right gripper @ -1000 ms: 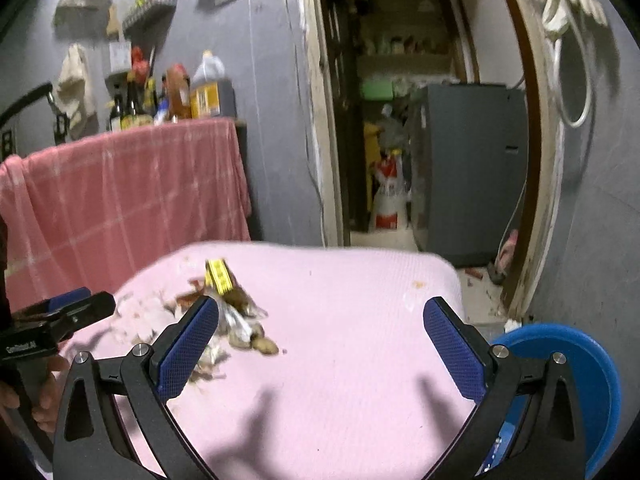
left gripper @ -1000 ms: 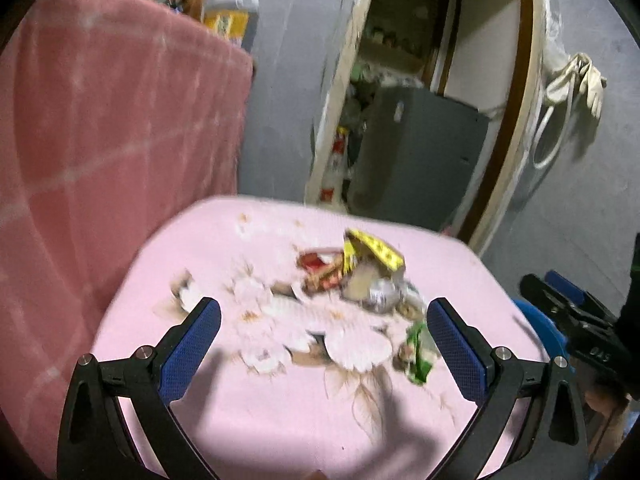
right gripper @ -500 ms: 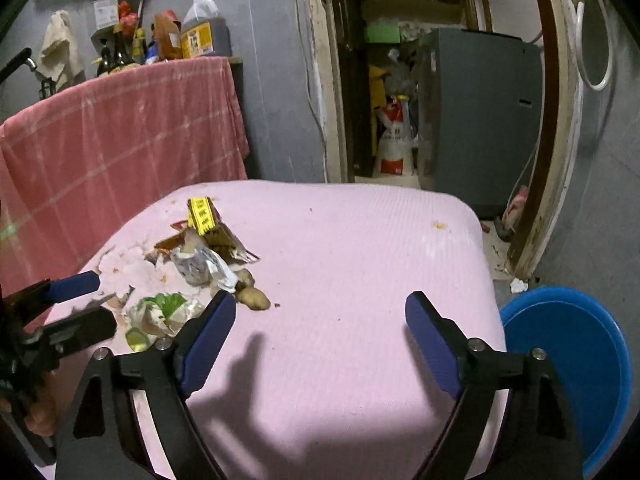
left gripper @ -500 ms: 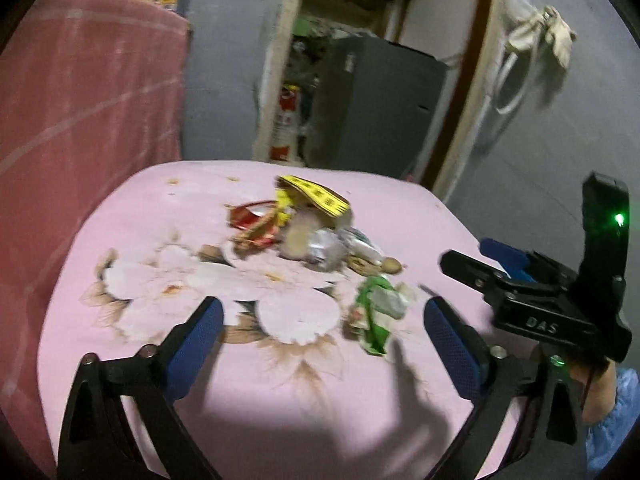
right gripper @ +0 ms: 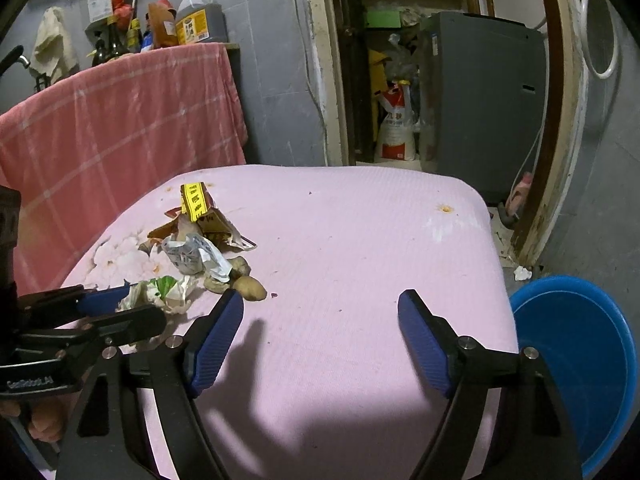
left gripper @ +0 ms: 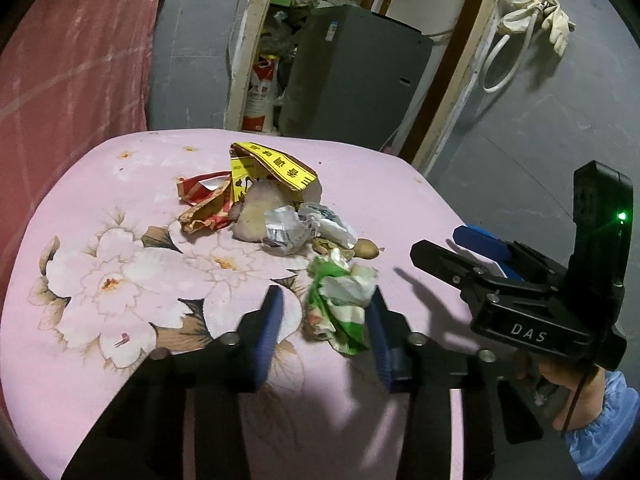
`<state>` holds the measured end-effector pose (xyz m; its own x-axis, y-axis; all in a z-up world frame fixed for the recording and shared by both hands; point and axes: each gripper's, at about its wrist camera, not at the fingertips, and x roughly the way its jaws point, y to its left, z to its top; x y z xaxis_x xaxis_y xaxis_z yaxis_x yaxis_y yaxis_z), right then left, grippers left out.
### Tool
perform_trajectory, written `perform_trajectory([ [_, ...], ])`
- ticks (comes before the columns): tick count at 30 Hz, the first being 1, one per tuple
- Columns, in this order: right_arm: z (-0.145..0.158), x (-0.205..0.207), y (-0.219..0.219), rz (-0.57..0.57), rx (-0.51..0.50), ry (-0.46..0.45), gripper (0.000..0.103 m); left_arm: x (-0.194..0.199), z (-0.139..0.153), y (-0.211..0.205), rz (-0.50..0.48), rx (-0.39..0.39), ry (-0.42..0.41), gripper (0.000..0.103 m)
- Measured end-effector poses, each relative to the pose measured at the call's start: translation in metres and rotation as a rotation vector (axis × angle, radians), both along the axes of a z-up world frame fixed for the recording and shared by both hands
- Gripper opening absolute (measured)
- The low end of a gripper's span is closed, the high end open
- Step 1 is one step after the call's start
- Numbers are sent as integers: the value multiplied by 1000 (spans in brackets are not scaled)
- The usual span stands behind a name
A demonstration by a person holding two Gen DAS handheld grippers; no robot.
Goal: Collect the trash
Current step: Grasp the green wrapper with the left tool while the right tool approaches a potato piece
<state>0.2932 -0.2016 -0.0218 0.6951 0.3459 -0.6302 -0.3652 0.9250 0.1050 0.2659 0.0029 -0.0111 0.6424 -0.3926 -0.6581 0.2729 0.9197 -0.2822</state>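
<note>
Left gripper [left gripper: 324, 322] moved in, jaws now half closed round green wrapper [left gripper: 340, 304], not squeezing yet. Wrapper lies on pink tabletop [right gripper: 360, 240], nearest bit of trash pile [left gripper: 272, 208]. Right gripper [right gripper: 320, 336] wide open, holding nothing (blue bin [right gripper: 576, 360] waits right of wrapper). First pickup looks close.

Since a second ago the left gripper [left gripper: 324, 320] moves in from a wide stance well short of the litter and narrows its blue-padded jaws around the crumpled green-and-white plastic wrapper [left gripper: 340, 304] at the near right of the pile; the right pad touches it, a gap remains on the left. The right gripper [right gripper: 320, 336] tips downward toward the pink tablecloth [right gripper: 360, 240], and its jaws draw somewhat closer while staying apart.
</note>
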Motion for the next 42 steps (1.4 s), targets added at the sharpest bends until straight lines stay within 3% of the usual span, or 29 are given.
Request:
perform_trajectory([
  [3,0,-1,1,4,-6,-7,78,1,0,-1,-3,-8,4,19],
  [7,-1,0,1,10,-10,-5,74,1,2,1,1,-12,-2,16],
  [19,-9,17,20,106,-6,74,61,2,5,18,144,47,-14,15],
  [28,-13,32,45,207,-71,123,51,-1,5,19,155,67,-34,15],
  [34,-14,30,49,231,-62,124,19,-7,9,14,144,90,-78,15],
  [42,-14,15,43,213,-41,94,15,-14,13,10,137,102,-132,15],
])
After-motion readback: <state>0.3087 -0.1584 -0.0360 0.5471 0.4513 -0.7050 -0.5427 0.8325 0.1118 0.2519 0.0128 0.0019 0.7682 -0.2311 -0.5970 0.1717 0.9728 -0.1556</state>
